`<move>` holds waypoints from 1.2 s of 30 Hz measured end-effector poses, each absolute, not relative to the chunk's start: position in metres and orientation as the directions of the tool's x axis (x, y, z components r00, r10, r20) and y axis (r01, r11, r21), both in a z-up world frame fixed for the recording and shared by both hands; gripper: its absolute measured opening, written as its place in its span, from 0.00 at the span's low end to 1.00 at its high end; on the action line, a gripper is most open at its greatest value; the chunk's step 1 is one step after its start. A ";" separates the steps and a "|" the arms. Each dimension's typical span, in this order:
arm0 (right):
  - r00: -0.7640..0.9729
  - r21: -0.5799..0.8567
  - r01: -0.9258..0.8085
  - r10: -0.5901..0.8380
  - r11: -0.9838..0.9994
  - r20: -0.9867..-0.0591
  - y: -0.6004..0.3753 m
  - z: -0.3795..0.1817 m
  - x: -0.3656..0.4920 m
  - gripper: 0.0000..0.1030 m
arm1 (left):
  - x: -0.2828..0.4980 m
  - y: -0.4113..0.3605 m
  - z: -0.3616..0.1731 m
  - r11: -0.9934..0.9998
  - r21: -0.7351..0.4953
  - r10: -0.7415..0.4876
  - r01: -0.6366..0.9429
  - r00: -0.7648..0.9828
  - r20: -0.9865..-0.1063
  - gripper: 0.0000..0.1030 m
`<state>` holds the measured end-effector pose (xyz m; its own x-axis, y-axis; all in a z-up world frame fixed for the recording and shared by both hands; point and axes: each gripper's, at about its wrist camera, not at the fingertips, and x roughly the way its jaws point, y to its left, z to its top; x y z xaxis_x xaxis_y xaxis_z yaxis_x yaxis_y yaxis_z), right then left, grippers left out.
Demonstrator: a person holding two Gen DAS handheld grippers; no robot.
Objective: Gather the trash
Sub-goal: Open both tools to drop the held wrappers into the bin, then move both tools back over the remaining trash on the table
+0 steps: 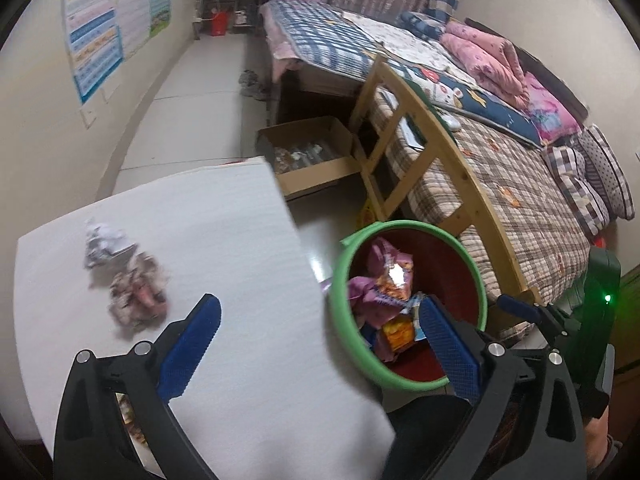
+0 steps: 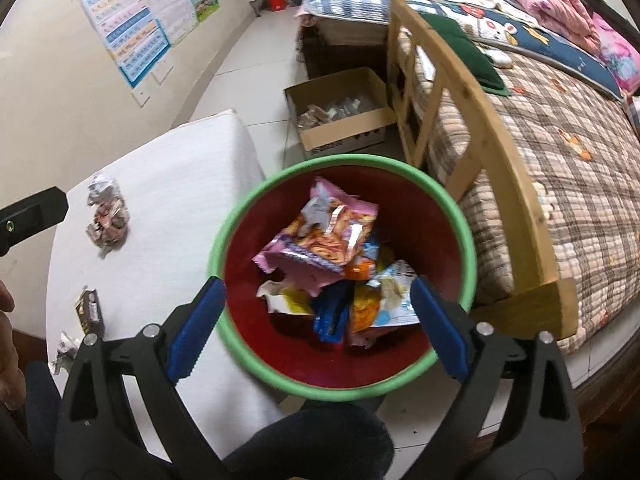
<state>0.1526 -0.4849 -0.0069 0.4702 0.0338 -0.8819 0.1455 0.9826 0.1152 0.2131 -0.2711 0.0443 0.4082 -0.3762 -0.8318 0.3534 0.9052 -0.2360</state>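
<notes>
A bin with a green rim (image 2: pixel 218 236) and red inside stands on the floor beside a white table (image 2: pixel 180 184). A pink snack bag (image 2: pixel 320 236) lies in it on top of several wrappers. My right gripper (image 2: pixel 317 284) hangs open over the bin, nothing between its blue pads. My left gripper (image 1: pixel 320 304) is open and empty above the table edge (image 1: pixel 240 240), with the bin rim (image 1: pixel 340 280) to its right. Crumpled wrappers (image 1: pixel 138 296) and a white paper ball (image 1: pixel 105 242) lie on the table. A brown wrapper (image 2: pixel 90 312) and a white scrap (image 2: pixel 66 350) lie nearer the table's front.
An open cardboard box (image 1: pixel 308 152) sits on the floor beyond the table. A wooden bed frame (image 1: pixel 432 136) with a plaid quilt (image 2: pixel 560 160) runs along the right, close to the bin. Posters (image 1: pixel 100 20) hang on the left wall. A person's knee (image 2: pixel 312 440) is below the bin.
</notes>
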 end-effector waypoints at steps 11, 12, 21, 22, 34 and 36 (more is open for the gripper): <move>0.472 0.117 0.038 0.086 0.992 -0.877 -0.416 0.000 0.159 0.90 | 0.188 -0.167 0.042 0.951 -0.226 -0.301 0.212 0.456 -0.837 0.92; 0.471 0.118 0.030 0.090 0.993 -0.878 -0.411 -0.001 0.159 0.90 | 0.185 -0.156 0.040 0.954 -0.228 -0.293 0.194 0.457 -0.840 0.92; 0.453 0.112 -0.085 0.138 0.990 -0.881 -0.345 -0.002 0.166 0.91 | 0.160 -0.075 0.022 0.976 -0.211 -0.213 0.057 0.471 -0.856 0.92; 0.448 0.110 -0.098 0.143 0.989 -0.882 -0.337 -0.003 0.166 0.91 | 0.157 -0.067 0.020 0.977 -0.210 -0.205 0.043 0.469 -0.859 0.92; 0.404 0.098 -0.219 0.182 0.971 -0.896 -0.262 -0.017 0.171 0.91 | 0.118 -0.014 -0.036 0.984 -0.173 -0.152 -0.028 0.355 -0.923 0.92; 0.400 0.091 -0.233 0.181 0.968 -0.898 -0.253 -0.017 0.173 0.91 | 0.114 -0.014 -0.047 0.984 -0.177 -0.162 -0.013 0.332 -0.929 0.92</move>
